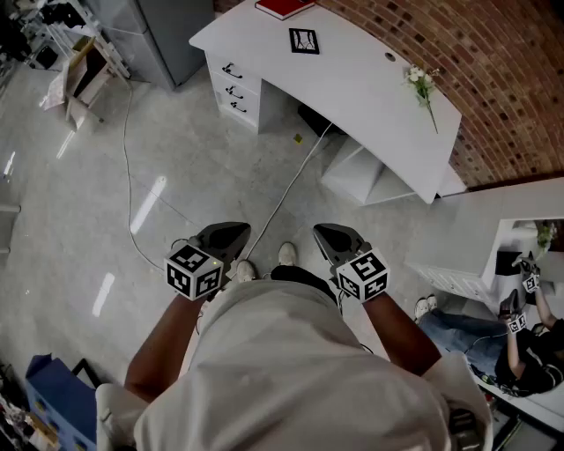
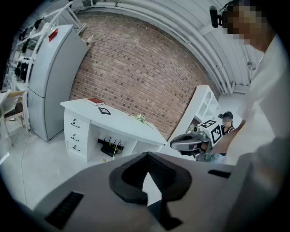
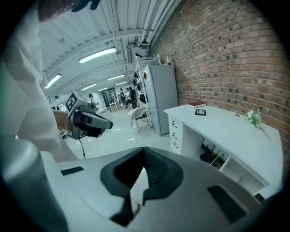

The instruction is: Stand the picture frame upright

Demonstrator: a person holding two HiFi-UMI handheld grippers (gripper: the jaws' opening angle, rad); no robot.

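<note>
Picture frame (image 1: 304,40) is seen lying flat on the desk (image 1: 370,92) at twelve o'clock, well apart from the left gripper (image 1: 236,234) and the slightly nearer right gripper (image 1: 324,234), both pressed together and empty.

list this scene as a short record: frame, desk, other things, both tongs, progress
picture frame: lying flat on the desk
desk: white, along the brick wall, a stretch of floor away
also on desk: red book beside the frame, flowers toward the other end
left tongs: shut, empty
right tongs: shut, empty
progress: frame not yet stood up
</note>
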